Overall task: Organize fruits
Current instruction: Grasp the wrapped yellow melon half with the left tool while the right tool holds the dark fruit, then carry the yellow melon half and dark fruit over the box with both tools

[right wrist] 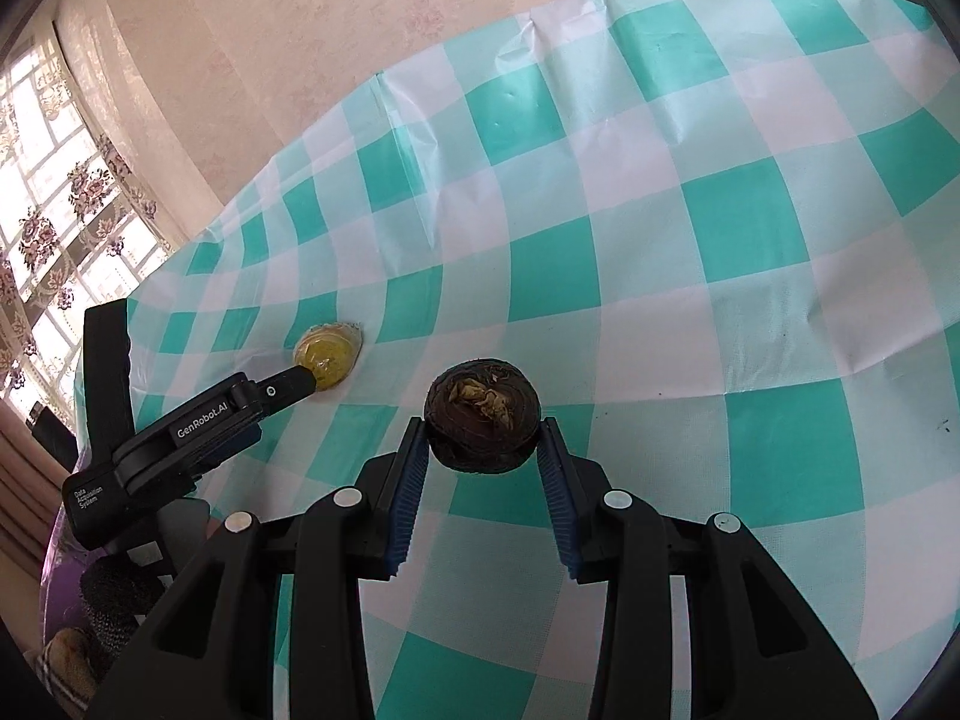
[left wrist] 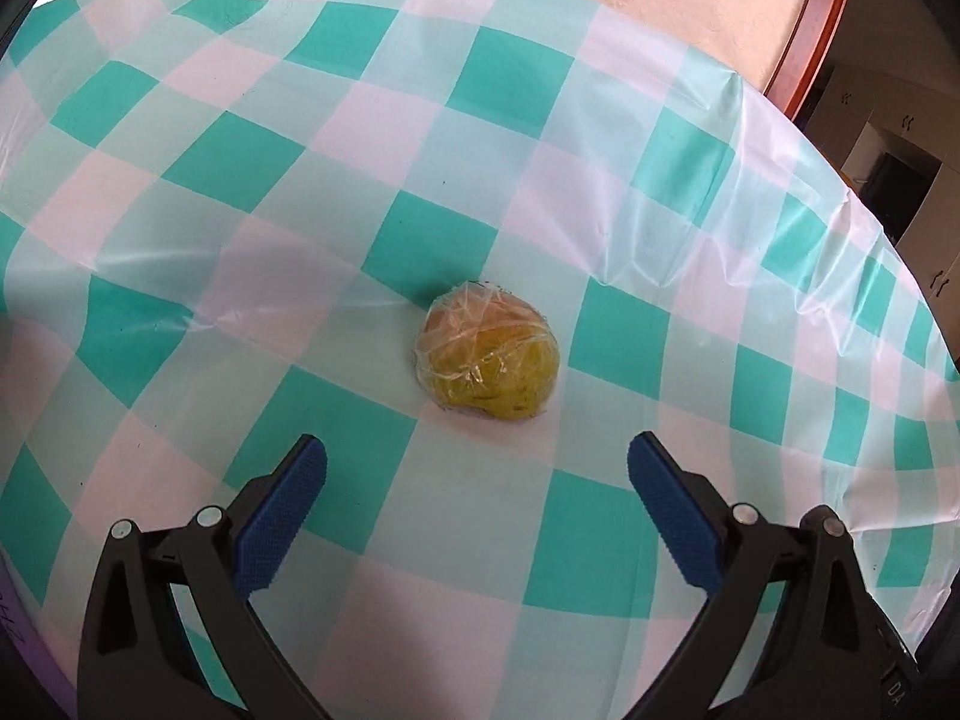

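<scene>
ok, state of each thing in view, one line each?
left gripper: open, holding nothing, just short of the wrapped fruit
wrapped yellow-green fruit: on the tablecloth, in clear film, not gripped
right gripper: shut on the dark round fruit
dark round fruit: clamped between the pads
tablecloth: creased

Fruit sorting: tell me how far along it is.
Nothing looks sorted yet, and no bowl or basket shows. In hand: the right gripper is shut on a dark brown round fruit. The left gripper is open, its jaws wide, facing a yellow fruit wrapped in plastic that lies on the checked tablecloth. Left: grasp that one and place both.
</scene>
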The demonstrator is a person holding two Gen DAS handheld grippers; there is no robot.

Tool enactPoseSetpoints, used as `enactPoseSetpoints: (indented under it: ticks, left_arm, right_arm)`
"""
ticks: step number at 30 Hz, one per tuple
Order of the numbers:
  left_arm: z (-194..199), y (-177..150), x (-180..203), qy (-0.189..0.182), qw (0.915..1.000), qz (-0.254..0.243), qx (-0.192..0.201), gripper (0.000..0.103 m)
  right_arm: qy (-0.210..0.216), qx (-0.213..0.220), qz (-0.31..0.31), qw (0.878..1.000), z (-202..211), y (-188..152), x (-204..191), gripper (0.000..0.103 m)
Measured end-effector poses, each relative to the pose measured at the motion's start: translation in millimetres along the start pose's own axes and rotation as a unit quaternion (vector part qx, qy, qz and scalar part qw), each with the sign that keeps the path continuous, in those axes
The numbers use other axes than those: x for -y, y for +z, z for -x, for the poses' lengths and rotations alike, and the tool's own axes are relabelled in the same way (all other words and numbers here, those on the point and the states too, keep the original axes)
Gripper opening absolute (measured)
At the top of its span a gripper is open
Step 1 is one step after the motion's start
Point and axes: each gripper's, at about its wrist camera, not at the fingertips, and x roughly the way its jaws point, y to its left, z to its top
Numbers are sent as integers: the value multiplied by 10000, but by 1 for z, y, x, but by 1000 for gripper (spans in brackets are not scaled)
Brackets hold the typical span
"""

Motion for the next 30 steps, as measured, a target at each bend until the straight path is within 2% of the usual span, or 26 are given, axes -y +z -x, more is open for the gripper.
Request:
enactPoseSetpoints:
  ticks: [2, 4, 8, 10, 12, 14, 16, 19, 27, 30]
  left_arm:
    - [-10, 11, 2, 135, 9999, -71, -24, 99]
    - [-19, 20, 6, 246, 9996, -157, -51, 93]
    - [-34, 31, 17, 372, 9986, -333, -156, 91]
    - [-41, 33, 24, 604, 9966, -501, -231, 75]
    - [-39, 32, 28, 680, 9956, -621, -176, 63]
    - [-33, 30, 27, 551, 9966, -602, -103, 62]
    - [-21, 27, 22, 455, 9981, -406, 123, 62]
    - [-8, 19, 12, 310, 9992, -108, 208, 61]
    - [26, -17, 27, -122, 9989, -415, 169, 61]
    - [39, -40, 33, -244, 9985, -463, 138, 61]
  right_arm:
    - [3, -2, -11, 10000, 0, 0, 0, 38]
    - [28, -1, -14, 10000, 0, 0, 0, 38]
    - [24, -30, -4, 10000, -1, 0, -1, 38]
    - [20, -26, -7, 10000, -1, 1, -1, 38]
    - [16, -13, -16, 10000, 0, 1, 0, 38]
    - [-2, -5, -37, 10000, 1, 0, 0, 38]
    - [-17, 1, -58, 10000, 1, 1, 1, 38]
    - [-42, -7, -99, 9999, 0, 2, 2, 38]
    - [-143, -37, -344, 9993, 3, -1, 6, 38]
    - [-211, -41, -423, 9989, 8, -8, 4, 38]
